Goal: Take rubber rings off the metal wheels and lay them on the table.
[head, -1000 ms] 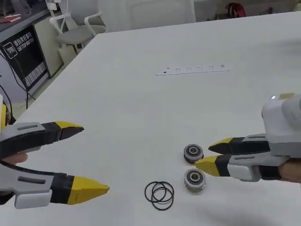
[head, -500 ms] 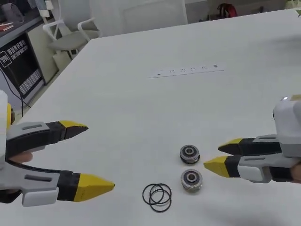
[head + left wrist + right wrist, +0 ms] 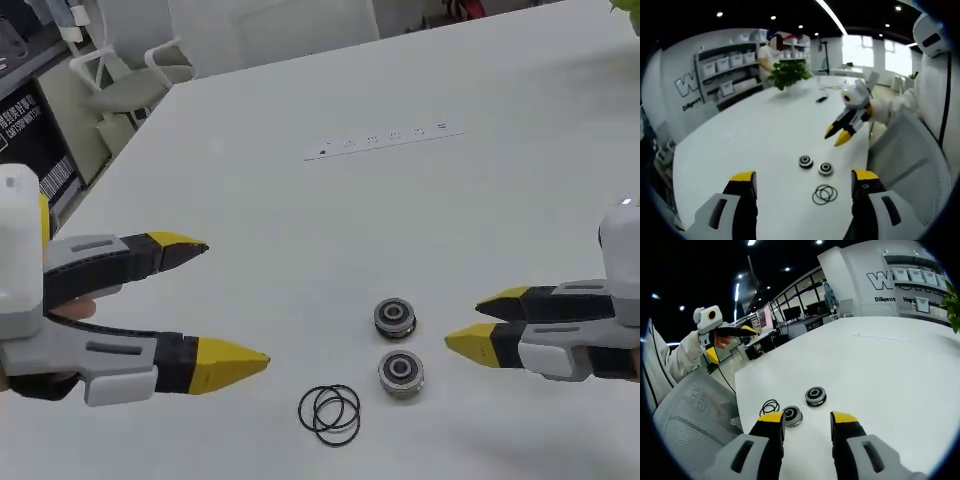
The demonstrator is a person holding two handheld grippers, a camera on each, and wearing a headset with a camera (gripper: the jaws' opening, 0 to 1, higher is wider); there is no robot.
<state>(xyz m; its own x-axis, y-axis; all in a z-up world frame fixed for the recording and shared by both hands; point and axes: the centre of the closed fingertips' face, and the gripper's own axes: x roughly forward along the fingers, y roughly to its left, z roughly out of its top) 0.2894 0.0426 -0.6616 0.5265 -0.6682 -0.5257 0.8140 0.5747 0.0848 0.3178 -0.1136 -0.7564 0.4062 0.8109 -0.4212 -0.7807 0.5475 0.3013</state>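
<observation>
A heap of rubber rings [image 3: 330,413] lies by the table's [image 3: 300,220] front edge beside the metal wheels [image 3: 400,372], seemingly stripped, while the left gripper [image 3: 235,303] and right gripper [image 3: 465,322] gape empty.

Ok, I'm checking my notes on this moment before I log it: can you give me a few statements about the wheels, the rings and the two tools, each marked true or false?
1. The far wheel and the near wheel both lie on the table. True.
2. The left tool is shut on a ring. False: it is wide open and holds nothing.
3. The black rings lie in a small overlapping bunch on the table beside the near wheel. True.
4. The right tool grips the far wheel. False: it is open, with its tips apart from both wheels.
</observation>
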